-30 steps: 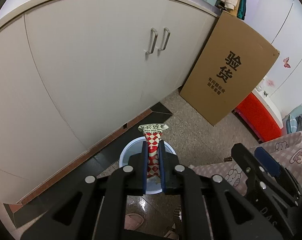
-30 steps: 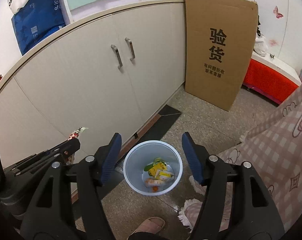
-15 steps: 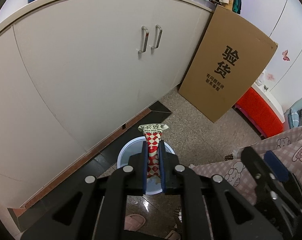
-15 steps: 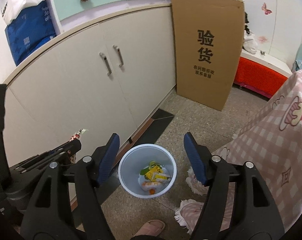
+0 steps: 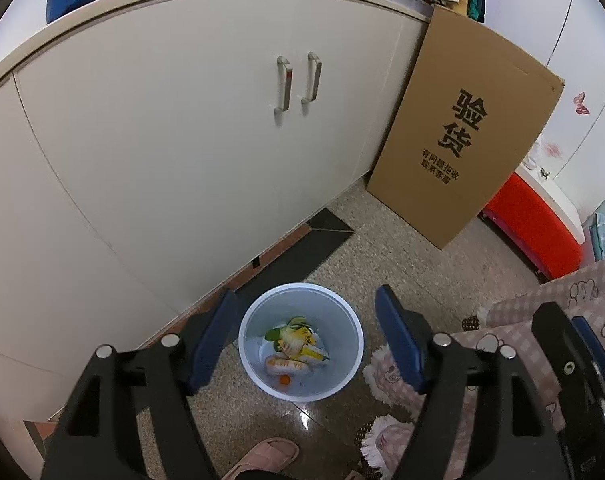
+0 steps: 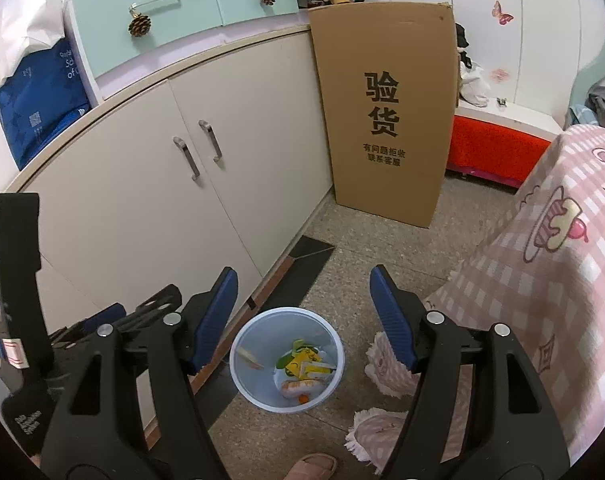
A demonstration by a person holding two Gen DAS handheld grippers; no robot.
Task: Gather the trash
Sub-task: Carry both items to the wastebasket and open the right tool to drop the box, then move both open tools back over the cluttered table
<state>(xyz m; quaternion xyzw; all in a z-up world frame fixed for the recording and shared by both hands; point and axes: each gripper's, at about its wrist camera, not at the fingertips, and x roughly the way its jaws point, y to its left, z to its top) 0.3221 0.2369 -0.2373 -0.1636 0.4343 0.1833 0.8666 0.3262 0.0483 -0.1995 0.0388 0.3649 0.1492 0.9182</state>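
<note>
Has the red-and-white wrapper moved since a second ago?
Yes. It's gone from between the left gripper fingers, whose jaws are opening with nothing between them. A pale strip against the bin inner wall in the right wrist view may be it, below the cabinet.

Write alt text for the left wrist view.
The left gripper, its jaws opening with nothing between them, hangs over a pale blue bin holding wrappers. Behind stand white cabinets and a leaning cardboard sheet.

a lived-in room of a home

a long cream floor cabinet with metal bar handles (image 6: pixel 206 148) runs along the left wall, pale mint drawers hung with pine cones (image 6: pixel 182 12) above it; far right, a pink checked cartoon-print cloth (image 6: pixel 542 280) and butterfly wall stickers (image 6: pixel 501 14).
</note>
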